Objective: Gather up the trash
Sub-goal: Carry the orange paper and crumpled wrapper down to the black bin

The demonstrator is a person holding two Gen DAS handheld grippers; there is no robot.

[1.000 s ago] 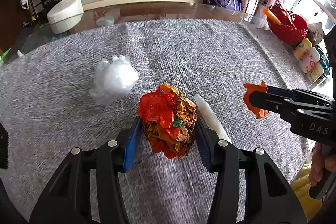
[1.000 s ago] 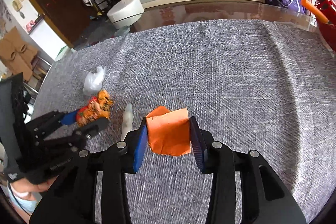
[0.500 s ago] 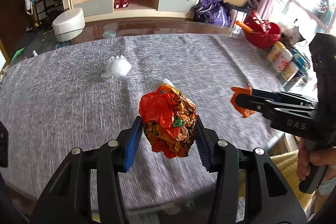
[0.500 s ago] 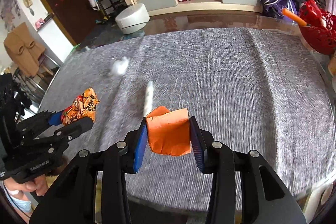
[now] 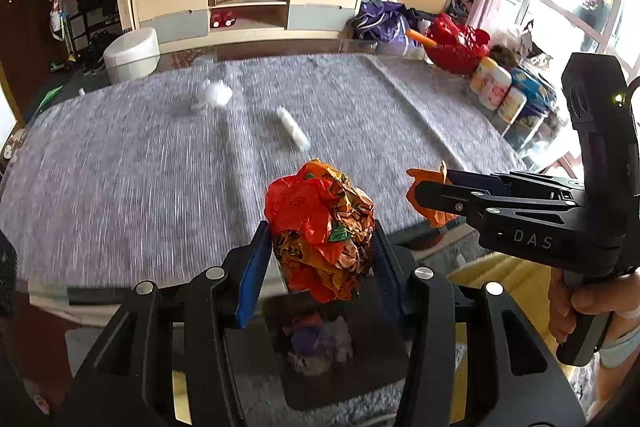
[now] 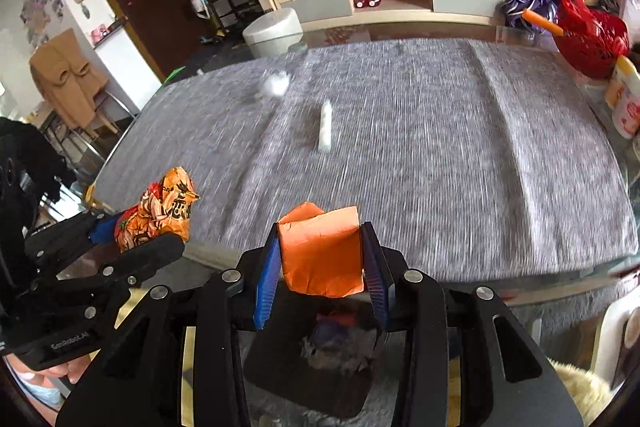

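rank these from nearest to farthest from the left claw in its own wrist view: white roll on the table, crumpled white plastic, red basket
1. White roll, just ahead on the grey cloth.
2. Crumpled white plastic, farther back, to the left.
3. Red basket, at the table's far right edge.

The left claw grips a crumpled orange wrapper.

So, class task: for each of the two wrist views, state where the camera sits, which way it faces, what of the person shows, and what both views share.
Left wrist: sits behind the left gripper, facing across the grey table; its fingers clamp a crumpled orange wrapper; the person's right hand shows.
Right wrist: sits behind the right gripper, facing likewise; holds a folded orange paper; a masked chin shows lower left.
Shared: white tube, white wad, dark bin below.
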